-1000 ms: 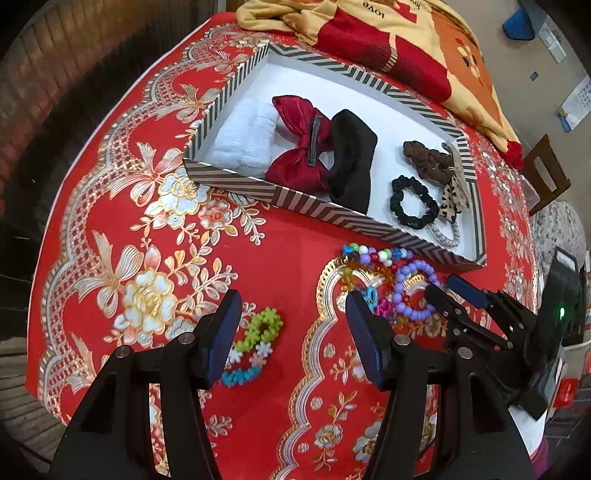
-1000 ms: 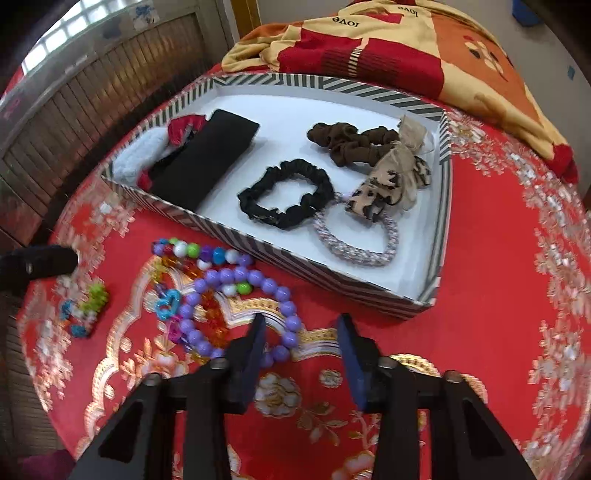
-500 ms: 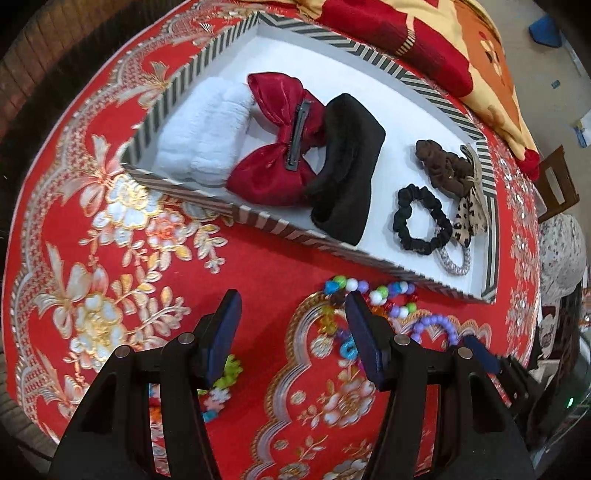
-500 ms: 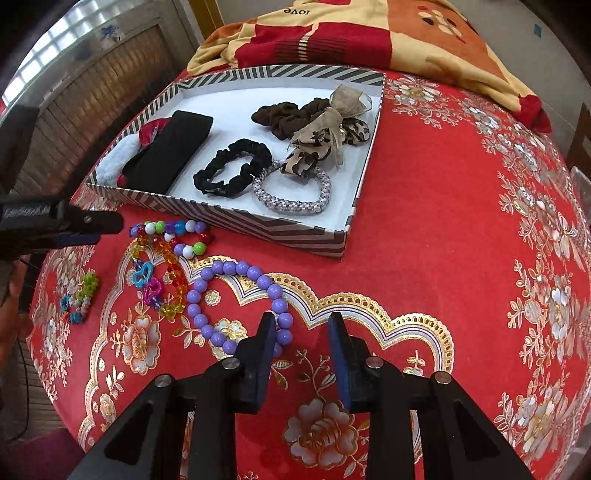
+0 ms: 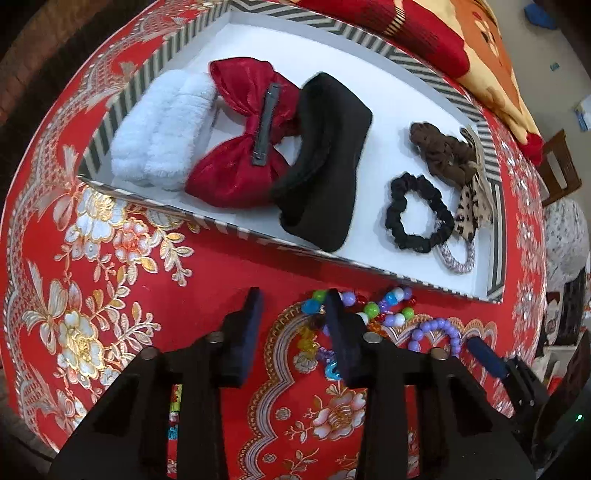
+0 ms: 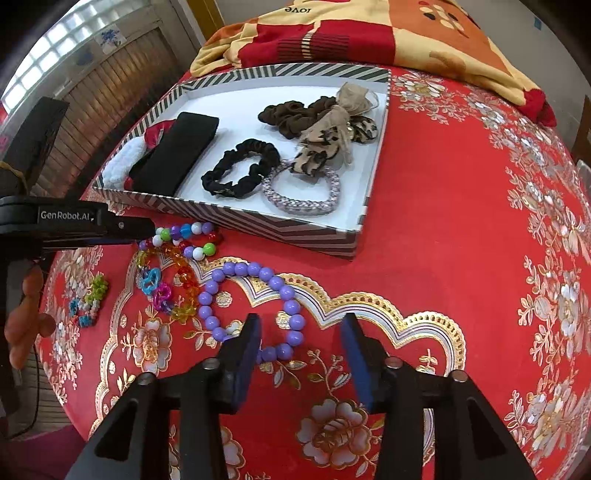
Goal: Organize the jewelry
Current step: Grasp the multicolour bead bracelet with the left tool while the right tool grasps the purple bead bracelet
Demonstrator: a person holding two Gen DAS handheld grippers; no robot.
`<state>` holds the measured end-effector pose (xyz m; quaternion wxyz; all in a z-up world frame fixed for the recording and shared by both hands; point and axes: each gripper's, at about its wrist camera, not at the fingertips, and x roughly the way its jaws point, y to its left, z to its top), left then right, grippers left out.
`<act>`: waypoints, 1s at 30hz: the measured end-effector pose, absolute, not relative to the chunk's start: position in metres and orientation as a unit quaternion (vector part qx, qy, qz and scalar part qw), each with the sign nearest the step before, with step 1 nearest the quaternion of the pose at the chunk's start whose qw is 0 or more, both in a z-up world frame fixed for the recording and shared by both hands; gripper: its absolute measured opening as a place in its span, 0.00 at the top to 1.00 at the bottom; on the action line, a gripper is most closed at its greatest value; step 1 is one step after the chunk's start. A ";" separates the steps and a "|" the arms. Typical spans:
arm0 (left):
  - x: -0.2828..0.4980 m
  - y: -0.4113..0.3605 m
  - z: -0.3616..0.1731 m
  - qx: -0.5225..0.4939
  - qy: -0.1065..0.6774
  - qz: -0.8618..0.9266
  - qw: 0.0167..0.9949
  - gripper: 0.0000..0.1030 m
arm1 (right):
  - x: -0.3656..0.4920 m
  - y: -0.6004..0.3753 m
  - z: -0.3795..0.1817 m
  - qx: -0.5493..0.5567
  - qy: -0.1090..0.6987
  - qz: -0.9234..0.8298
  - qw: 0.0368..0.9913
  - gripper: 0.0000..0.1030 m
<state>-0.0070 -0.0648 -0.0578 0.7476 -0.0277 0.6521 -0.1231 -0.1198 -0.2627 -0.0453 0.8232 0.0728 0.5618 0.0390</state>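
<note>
We see the left gripper (image 5: pixel 291 306) closing on nothing beside tangled bead strings (image 6: pixel 173 254); the right gripper (image 6: pixel 301 332), opening, straddles the purple bracelet (image 6: pixel 255 306): snagging likely

The red tabletop (image 6: pixel 461 240) lies bare and open to the right of the striped box (image 6: pixel 295 230), giving free passage there. In front of the box, bead bracelets (image 6: pixel 184 240) and a purple bead ring (image 6: pixel 255 295) crowd the cloth, with a small green and blue bracelet (image 6: pixel 88 299) further left. The left gripper (image 6: pixel 147 225) reaches across just above the bracelets, blocking that side. Inside the box, hair bands fill both ends; a white strip stays free between them. A folded blanket (image 6: pixel 369 33) closes off the far edge.
</note>
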 end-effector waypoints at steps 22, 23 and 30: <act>-0.031 -0.035 -0.015 -0.047 0.624 -0.159 0.764 0.92 | -0.137 -0.266 -0.011 0.059 0.510 0.056 0.856 0.89; -0.032 -0.032 -0.008 -0.051 0.619 -0.160 0.768 0.92 | -0.137 -0.265 -0.010 0.057 0.509 0.057 0.857 0.89; -0.038 -0.021 0.019 -0.066 0.593 -0.159 0.786 0.92 | -0.128 -0.270 -0.028 0.055 0.539 0.053 0.839 0.80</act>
